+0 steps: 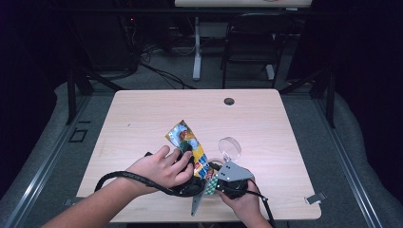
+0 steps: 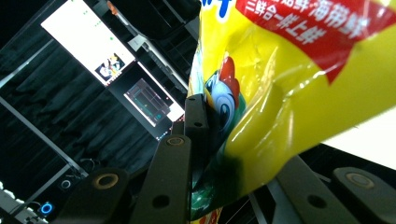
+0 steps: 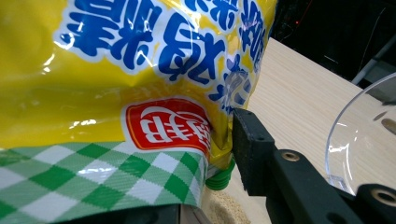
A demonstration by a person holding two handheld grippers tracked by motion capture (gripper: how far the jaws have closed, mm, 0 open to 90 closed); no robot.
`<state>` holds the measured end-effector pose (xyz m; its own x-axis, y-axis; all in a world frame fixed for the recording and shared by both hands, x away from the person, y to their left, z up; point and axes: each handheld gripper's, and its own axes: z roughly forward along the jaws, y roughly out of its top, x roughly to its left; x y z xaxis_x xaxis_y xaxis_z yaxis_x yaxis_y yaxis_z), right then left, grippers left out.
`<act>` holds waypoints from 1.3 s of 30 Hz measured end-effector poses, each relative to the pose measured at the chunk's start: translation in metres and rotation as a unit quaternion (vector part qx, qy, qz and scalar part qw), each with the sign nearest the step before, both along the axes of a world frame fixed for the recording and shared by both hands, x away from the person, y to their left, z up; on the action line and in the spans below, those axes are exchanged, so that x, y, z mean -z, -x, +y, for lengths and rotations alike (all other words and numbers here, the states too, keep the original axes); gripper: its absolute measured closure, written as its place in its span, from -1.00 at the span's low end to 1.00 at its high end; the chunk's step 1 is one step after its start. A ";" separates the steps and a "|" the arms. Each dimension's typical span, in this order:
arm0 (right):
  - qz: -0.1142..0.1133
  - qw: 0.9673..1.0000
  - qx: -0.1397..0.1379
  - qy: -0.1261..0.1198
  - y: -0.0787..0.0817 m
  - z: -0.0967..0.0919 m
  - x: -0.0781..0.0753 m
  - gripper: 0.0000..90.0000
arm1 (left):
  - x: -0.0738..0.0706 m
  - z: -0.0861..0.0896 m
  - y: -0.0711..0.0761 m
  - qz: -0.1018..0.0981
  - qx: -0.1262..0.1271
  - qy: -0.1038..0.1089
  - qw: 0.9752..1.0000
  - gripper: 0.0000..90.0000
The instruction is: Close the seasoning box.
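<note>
A yellow snack bag (image 1: 186,140) with blue and red print and a green checked end is held above the table between both grippers. In the left gripper view its crinkled foil (image 2: 289,84) sits between the black jaws, and one finger (image 2: 196,123) presses into it. My left gripper (image 1: 192,166), under a hand, is shut on the bag. My right gripper (image 1: 214,183) grips the checked end (image 3: 93,177). One pad (image 3: 250,149) lies against the bag's edge and the other jaw is hidden under the bag.
A clear plastic bowl (image 1: 230,147) stands on the wooden table (image 1: 142,118) just beyond the right gripper, its rim (image 3: 355,135) close to that jaw. A green piece (image 3: 219,179) and a pale grainy surface (image 3: 226,207) show under the bag. A cable hole (image 1: 229,101) lies at the table's far edge.
</note>
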<state>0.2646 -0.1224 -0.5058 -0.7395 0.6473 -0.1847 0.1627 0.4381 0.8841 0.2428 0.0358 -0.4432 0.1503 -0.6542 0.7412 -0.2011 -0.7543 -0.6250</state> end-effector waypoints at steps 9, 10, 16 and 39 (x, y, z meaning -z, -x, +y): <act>0.005 1.000 0.000 -0.004 0.000 0.000 0.001 0.60 | 0.000 -0.001 -0.001 0.001 0.004 -0.002 1.000 0.82; 0.004 1.000 0.000 -0.001 -0.001 -0.001 0.001 0.60 | -0.001 -0.002 0.000 0.000 0.003 -0.005 1.000 0.83; 0.005 1.000 0.001 -0.004 -0.001 -0.001 0.001 0.60 | 0.000 -0.003 0.000 -0.001 0.000 -0.011 1.000 0.83; 0.003 1.000 0.004 -0.006 -0.003 -0.004 0.003 0.59 | 0.000 -0.006 0.000 0.006 0.002 -0.018 1.000 0.86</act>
